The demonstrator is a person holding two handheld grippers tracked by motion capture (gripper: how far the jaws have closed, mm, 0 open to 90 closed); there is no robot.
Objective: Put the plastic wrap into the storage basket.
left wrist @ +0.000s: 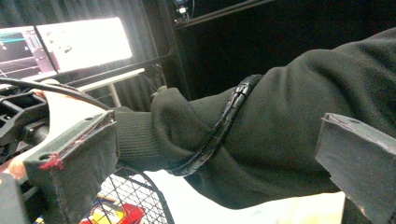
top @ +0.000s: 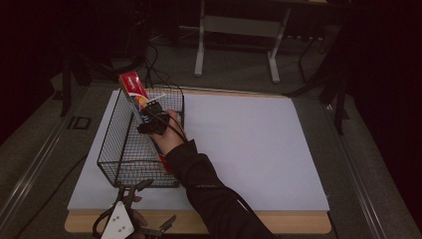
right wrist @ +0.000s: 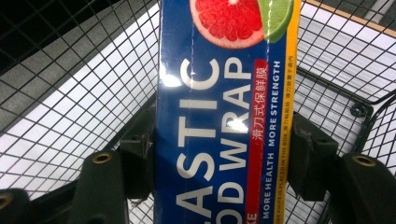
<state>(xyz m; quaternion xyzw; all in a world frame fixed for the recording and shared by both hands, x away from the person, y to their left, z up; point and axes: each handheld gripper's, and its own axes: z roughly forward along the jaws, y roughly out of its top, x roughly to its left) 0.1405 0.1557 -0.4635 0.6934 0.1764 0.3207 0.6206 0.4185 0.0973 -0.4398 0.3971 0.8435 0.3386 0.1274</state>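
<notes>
A person's right arm in a dark sleeve (top: 209,184) reaches forward across the white table (top: 249,144), the right gripper (top: 154,119) lowered into a wire basket (top: 119,159) at the table's left side. The right gripper view looks along a long plastic food wrap box (right wrist: 224,116) lying between the two black jaws; the left jaw sits against the box's edge, and a narrow gap seems to show at the right one, so a firm pinch cannot be told. In the high view the box leans tilted in the basket, its red end (top: 132,83) poking above the far rim. The left gripper (top: 149,209) rests at the table's near edge, jaws spread and empty; its own view faces the sleeve and the basket's corner (left wrist: 135,196). Right of the basket the tabletop lies bare.
</notes>
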